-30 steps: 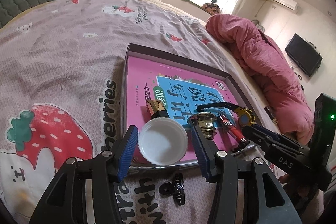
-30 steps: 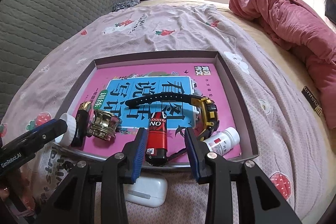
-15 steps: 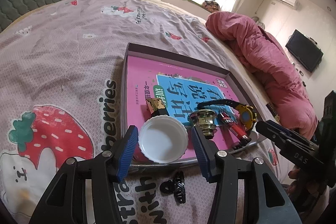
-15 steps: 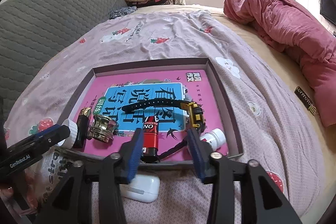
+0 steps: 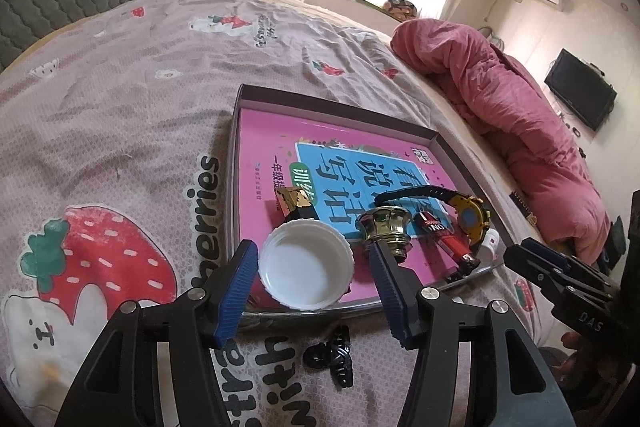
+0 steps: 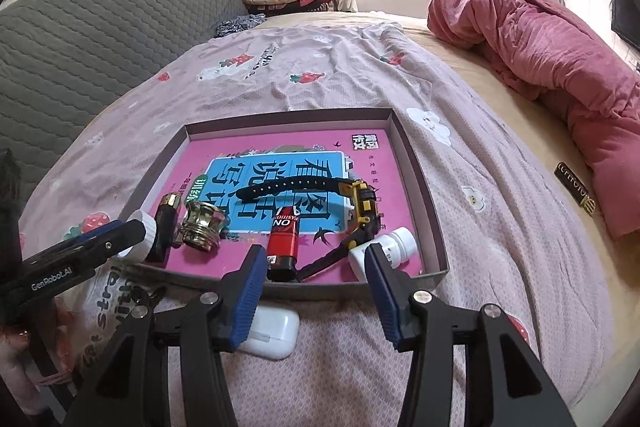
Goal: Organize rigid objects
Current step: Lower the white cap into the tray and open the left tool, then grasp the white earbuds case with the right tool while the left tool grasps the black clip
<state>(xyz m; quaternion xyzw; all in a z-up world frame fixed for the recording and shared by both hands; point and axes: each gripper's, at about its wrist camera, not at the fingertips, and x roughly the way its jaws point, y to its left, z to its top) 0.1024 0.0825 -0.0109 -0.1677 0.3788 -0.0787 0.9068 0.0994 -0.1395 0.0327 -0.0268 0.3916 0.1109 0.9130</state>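
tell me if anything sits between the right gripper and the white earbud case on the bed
Nothing visible does. The white earbud case lies on the bedspread outside the tray's near wall, just below and beside the left finger of the right gripper. The jaws are open and empty, with only bare bedspread around the case.

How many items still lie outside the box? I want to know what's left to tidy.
2 clearly visible: a black hair clip on the sheet below the box's near-left edge, and a white earbud case below its near wall. Others may hide behind the grippers.
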